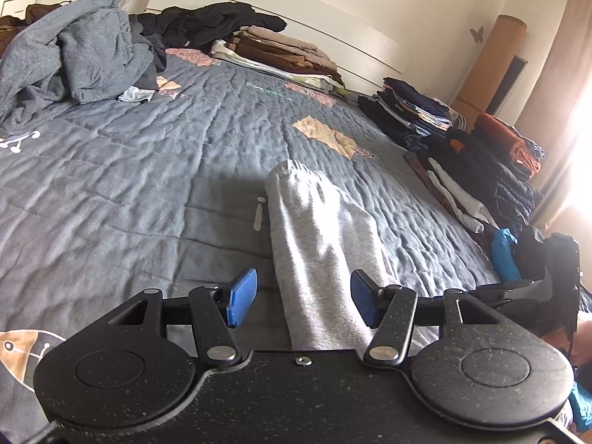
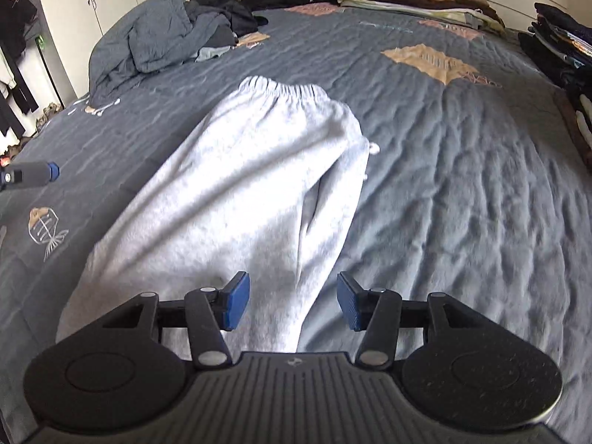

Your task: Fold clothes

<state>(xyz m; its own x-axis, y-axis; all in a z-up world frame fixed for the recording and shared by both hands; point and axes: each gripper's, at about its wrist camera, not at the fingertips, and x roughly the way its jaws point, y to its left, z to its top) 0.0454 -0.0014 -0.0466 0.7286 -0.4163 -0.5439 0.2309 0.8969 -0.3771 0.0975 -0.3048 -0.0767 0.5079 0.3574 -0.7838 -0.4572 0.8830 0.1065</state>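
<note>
We hover both grippers, left gripper (image 1: 303, 301) and right gripper (image 2: 293, 301), jaws apart, empty, over grey sweatpants (image 2: 236, 192) laid lengthwise on the bed (image 2: 462, 185); ready for folding.

Bed (image 1: 148, 155), grey quilt: light grey sweatpants (image 2: 240, 192) flat mid-bed; unfolded heap (image 1: 66, 59) far left; folded stacks (image 1: 462, 155) along right edge.

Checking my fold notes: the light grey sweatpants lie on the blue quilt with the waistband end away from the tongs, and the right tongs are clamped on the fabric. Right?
Not quite. The right wrist view shows the right tongs open, pads apart above the light grey sweatpants, not clamped. The rest holds: they lie on the blue quilt, waistband end away.
</note>
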